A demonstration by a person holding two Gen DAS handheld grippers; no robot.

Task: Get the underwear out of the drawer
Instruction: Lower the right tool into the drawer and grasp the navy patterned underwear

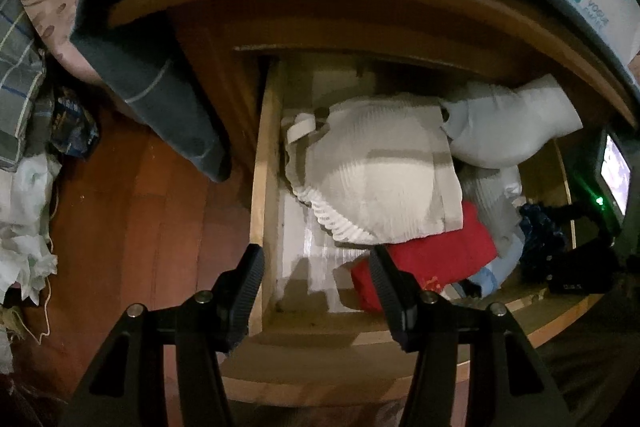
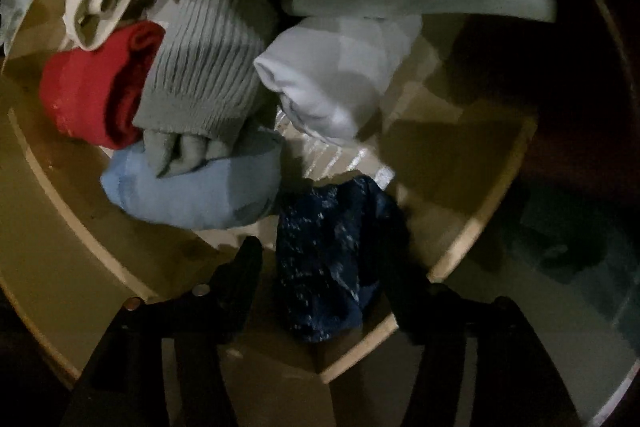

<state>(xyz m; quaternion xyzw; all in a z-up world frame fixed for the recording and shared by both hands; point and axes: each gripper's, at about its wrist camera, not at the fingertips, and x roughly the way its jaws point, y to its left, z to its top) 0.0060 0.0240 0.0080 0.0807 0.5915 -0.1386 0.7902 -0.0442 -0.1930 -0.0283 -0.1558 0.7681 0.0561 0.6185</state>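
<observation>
Right now I look down into the open pale wooden drawer, which is full of folded clothes. On the far side a big grey cloth hangs over the brown cabinet top. The biggest thing in the drawer is a cream ribbed garment with a lace edge, near the left wall. Far right of it lies a pale grey folded piece. A red folded cloth sits nearer to me, partly under the cream one. In my right view a grey ribbed knit lies on a light blue roll, with a white folded piece to the right. The dark blue speckled underwear lies at the near right corner of the drawer.

My left gripper hangs over the drawer's near left corner, jaws apart and holding nothing. My right gripper has its jaws apart on both sides of the dark blue underwear; I cannot tell if they touch it.
</observation>
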